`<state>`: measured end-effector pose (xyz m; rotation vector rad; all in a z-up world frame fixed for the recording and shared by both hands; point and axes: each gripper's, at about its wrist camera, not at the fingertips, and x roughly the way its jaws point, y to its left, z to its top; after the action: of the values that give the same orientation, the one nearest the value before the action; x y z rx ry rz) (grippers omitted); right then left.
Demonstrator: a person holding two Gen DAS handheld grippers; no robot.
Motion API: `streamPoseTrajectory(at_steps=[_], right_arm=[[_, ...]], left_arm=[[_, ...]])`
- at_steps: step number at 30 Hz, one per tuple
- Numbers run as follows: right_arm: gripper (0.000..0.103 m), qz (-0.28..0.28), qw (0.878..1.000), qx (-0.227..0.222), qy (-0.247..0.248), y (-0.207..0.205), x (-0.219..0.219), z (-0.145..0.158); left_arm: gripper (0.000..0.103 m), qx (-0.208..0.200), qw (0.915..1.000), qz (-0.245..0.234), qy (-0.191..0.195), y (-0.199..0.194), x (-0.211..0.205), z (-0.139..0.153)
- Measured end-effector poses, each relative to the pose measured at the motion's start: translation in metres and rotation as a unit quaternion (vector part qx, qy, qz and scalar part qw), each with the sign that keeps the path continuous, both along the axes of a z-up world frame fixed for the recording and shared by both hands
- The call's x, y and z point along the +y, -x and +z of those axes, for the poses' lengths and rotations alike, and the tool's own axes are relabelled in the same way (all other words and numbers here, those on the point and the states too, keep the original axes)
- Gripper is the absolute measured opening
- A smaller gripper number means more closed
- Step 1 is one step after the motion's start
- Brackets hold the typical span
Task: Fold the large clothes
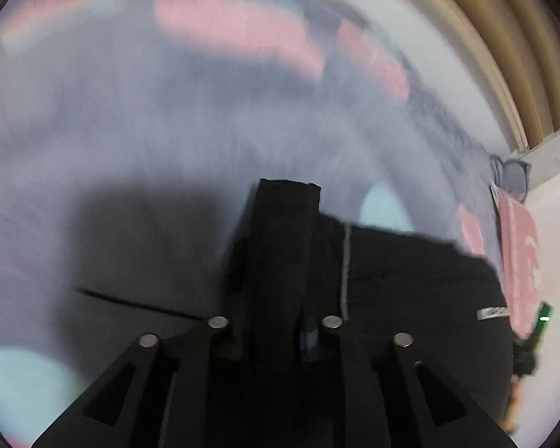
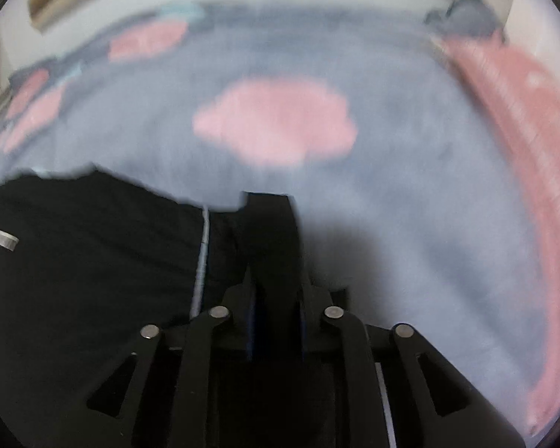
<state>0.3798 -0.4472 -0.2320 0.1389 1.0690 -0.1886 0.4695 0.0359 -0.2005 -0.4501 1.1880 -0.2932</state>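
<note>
While both views are smeared by motion blur, the left gripper (image 1: 285,194) shows its two black fingers pressed together on a fold of the black garment (image 1: 410,291), with no gap visible between them. That garment spreads from the clamped fingers toward the right of the left wrist view, a pale seam line (image 1: 346,272) running along it and a small silver-grey label (image 1: 492,313) lying near its far right edge.

Under the garment lies a grey-blue bedcover (image 1: 130,142) printed with pink cloud shapes and pale turquoise patches; a dark shadow falls on the cover just left of the garment. Beyond the bedcover, a band of beige ridged trim (image 1: 511,56) curves along the upper right, and a pink cloth (image 1: 519,261) hangs just past the garment's right edge.

Seen from the right wrist camera, the right gripper (image 2: 268,201) likewise has its fingers closed together, black cloth pinched between them. Here the black garment (image 2: 93,280) fills the lower left, its pale seam line (image 2: 202,254) running just left of the fingers and the silver-grey label (image 2: 2,239) lying at the garment's far left. A pink cloud (image 2: 276,121) on the bedcover (image 2: 429,224) sits beyond the garment's upper edge, and a long pink band (image 2: 534,149) runs along the cover's right side.
</note>
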Motion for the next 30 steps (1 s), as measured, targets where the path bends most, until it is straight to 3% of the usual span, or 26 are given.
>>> streamPoseTrajectory(at_steps=[2, 5, 9, 10, 12, 15, 18, 20, 21, 23, 26, 30], right_arm=[[0.019, -0.002, 1.0, -0.007, -0.003, 0.001, -0.003, -0.004], [0.023, -0.004, 1.0, -0.011, -0.007, 0.003, -0.005, -0.007], [0.028, 0.004, 1.0, -0.017, -0.009, 0.008, -0.002, 0.005], [0.034, 0.006, 1.0, -0.015, -0.005, 0.012, -0.002, 0.009], [0.052, 0.013, 1.0, -0.015, 0.006, 0.028, 0.003, 0.03], [0.07, 0.047, 0.996, -0.069, 0.022, 0.069, 0.023, 0.081], [0.072, 0.075, 0.991, -0.109, -0.003, 0.098, 0.048, 0.122], [0.072, 0.086, 0.989, -0.12, -0.031, 0.111, 0.069, 0.142], [0.072, 0.089, 0.988, -0.118, -0.045, 0.115, 0.081, 0.149], [0.072, 0.104, 0.985, -0.11, -0.079, 0.118, 0.103, 0.154], [0.072, 0.121, 0.981, -0.095, -0.114, 0.113, 0.134, 0.142], [0.072, 0.104, 0.991, -0.067, -0.05, 0.096, 0.165, 0.095]], left_arm=[[0.021, -0.01, 0.9999, 0.0, -0.002, 0.0, 0.001, 0.003], [0.023, -0.032, 0.9985, -0.025, -0.037, 0.004, -0.009, 0.01], [0.027, -0.042, 0.9982, -0.039, -0.021, 0.011, 0.005, 0.025], [0.028, -0.036, 0.9979, -0.046, -0.03, 0.013, 0.009, 0.032], [0.028, -0.058, 0.9938, -0.065, -0.069, 0.025, 0.017, 0.062], [0.029, -0.115, 0.987, -0.067, -0.089, 0.053, 0.028, 0.113], [0.042, -0.171, 0.9795, -0.076, -0.075, 0.092, 0.023, 0.156], [0.058, -0.208, 0.9714, -0.097, -0.062, 0.121, 0.005, 0.174], [0.059, -0.226, 0.9651, -0.121, -0.052, 0.14, -0.012, 0.181], [0.059, -0.242, 0.9585, -0.146, -0.04, 0.161, -0.039, 0.183], [0.059, -0.233, 0.958, -0.163, -0.037, 0.177, -0.081, 0.167], [0.059, -0.163, 0.9711, -0.156, -0.078, 0.159, -0.125, 0.104]])
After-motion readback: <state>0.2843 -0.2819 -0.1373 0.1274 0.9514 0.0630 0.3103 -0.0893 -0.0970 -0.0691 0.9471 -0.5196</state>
